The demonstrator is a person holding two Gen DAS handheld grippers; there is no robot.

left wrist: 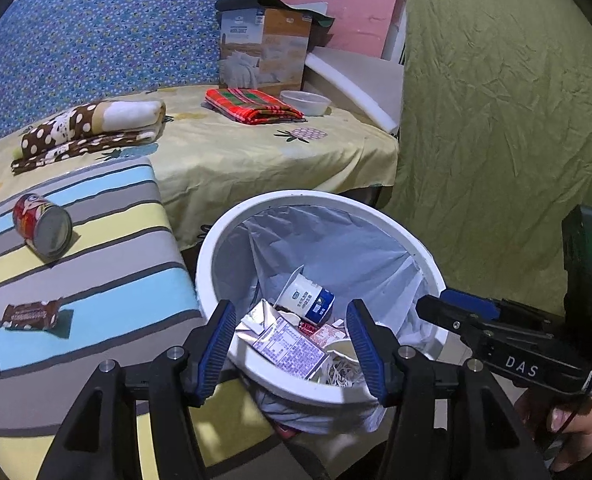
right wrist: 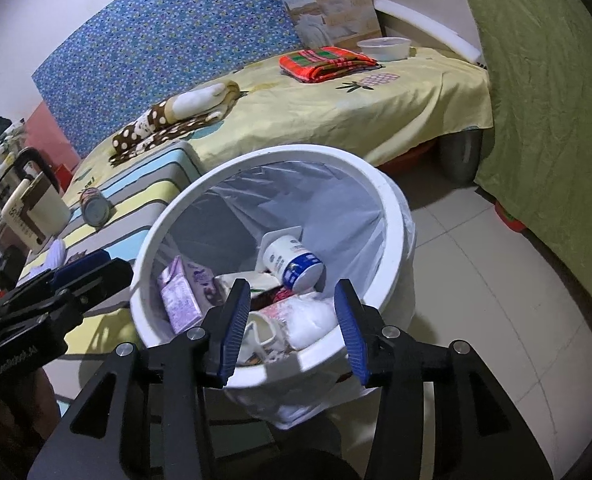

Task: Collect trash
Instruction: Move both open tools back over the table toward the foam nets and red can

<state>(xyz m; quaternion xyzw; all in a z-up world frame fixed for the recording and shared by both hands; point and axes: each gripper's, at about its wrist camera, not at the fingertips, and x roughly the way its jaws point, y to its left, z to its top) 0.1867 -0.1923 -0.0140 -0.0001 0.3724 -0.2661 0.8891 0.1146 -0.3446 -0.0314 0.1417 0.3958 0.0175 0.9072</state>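
White plastic bin (right wrist: 395, 216), lined with a pale bag, sits on the floor against the striped cushion (left wrist: 96, 264), and I have both tools poised over its mouth. My right gripper (right wrist: 292, 328) has its jaws parted with nothing between the pads; below them lie a milk cup (right wrist: 296, 260), a purple carton (right wrist: 180, 292) and crumpled paper, so I judge this the release stage of one deposit. My left gripper (left wrist: 292, 344) is likewise spread wide and empty above the near rim. No earlier view is available to me, so I make no claim on how the load arrived. Remaining trash, as I read it: a red can (left wrist: 42, 226) lying on its side on the cushion, long axis running from upper left to lower right in the left view, its silver end facing the camera; and a brown snack wrapper (left wrist: 30, 314) lying flat nearer the cushion's front, long axis roughly left to right. Next move, in my judgement, calls for swinging the left tool leftward off the bin, lining the pads across the can's short width, and closing on its round wall, which may roll.
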